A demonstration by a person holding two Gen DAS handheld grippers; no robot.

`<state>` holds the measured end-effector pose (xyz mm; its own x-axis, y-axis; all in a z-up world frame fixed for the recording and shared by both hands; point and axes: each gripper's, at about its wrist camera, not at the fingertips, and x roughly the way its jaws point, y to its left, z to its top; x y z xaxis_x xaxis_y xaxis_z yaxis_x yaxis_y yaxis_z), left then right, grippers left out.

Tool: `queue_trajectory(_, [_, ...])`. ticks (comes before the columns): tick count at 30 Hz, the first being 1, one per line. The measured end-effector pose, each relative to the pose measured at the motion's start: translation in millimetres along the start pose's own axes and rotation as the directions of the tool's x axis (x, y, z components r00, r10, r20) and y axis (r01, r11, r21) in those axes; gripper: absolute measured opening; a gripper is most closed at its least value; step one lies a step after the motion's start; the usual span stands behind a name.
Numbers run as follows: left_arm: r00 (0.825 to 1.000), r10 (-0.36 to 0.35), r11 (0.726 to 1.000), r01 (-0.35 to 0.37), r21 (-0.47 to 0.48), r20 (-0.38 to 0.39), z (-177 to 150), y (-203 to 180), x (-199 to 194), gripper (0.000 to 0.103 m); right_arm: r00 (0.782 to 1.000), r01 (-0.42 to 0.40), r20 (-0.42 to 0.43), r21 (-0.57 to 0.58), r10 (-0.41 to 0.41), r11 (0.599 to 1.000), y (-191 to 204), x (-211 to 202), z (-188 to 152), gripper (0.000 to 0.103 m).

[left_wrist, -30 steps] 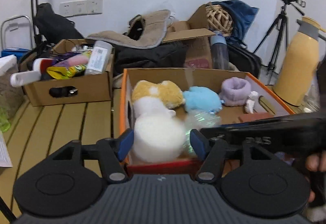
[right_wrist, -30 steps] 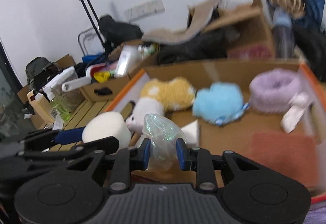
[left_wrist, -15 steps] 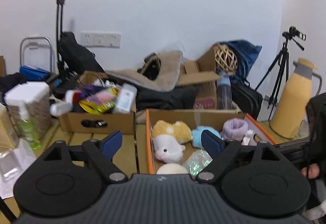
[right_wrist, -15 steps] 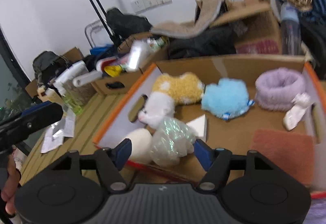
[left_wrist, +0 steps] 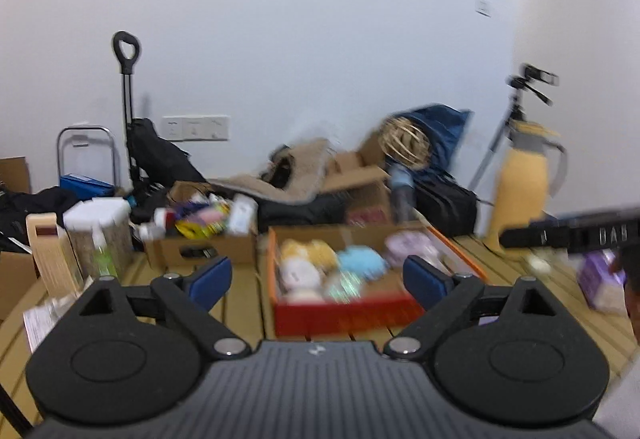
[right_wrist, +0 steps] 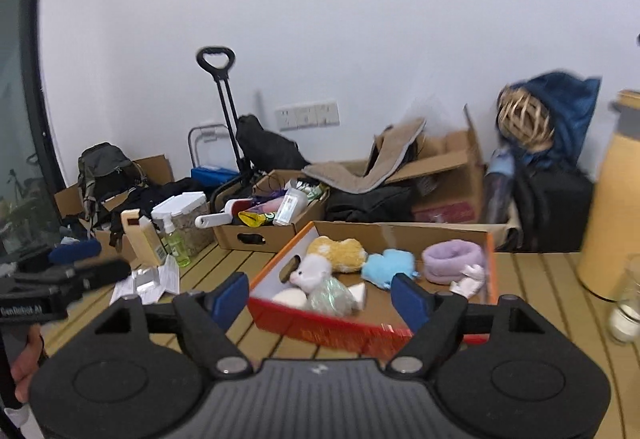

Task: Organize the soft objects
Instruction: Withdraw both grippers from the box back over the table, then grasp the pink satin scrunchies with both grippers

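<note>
Faintly, "CenRobot AI" shows on the left hand-held gripper point(right_wrist: 76, 259); both hand-held grippers' jaws, just opening, gape empty.

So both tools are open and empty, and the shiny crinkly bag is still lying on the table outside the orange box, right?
Not quite. Both the left tool and right tool are open and empty, their jaws having just been opening, but the shiny bag lies inside the orange box, beside the white plush. The right wrist view shows it.
</note>
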<state>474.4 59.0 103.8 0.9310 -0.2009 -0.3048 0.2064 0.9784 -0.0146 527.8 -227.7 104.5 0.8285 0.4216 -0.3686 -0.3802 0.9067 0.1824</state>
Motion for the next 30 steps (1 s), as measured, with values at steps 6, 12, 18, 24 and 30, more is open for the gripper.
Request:
queue_trajectory(6, [1.000,-0.009,1.000,0.009,-0.009,-0.007,-61.0,-28.2,-58.2,0.096,0.996,0.075,0.058,-0.067,-0.071,0.995,27.3,-58.7,-71.0,0.081])
queue_trajectory(12, [0.998,-0.057,0.998,0.057,-0.006,0.010,-104.8,-33.8,-109.7,0.102,0.996,0.086,0.026,-0.090,-0.084,0.992,43.7,-104.0,-127.6,0.085])
queue_trajectory(18, [0.999,-0.047,0.999,0.047,-0.027,-0.004,-110.0,-29.4,-104.3,0.102,0.997,0.076,0.009,-0.070,-0.076,0.995,47.8,-105.1,-142.2,0.085])
queue_trajectory(24, [1.000,-0.014,0.998,0.014,-0.055,-0.004,-113.9,-17.3,-57.5,0.093,0.998,0.051,-0.023,-0.009,-0.052,0.999,36.9,-59.3,-142.8,0.083])
queue_trajectory(30, [0.991,0.007,0.989,-0.027,-0.146,-0.133,-107.3,17.8,40.6,0.076,0.993,0.050,-0.104,0.020,-0.048,0.999,25.6,29.7,-127.1,0.065])
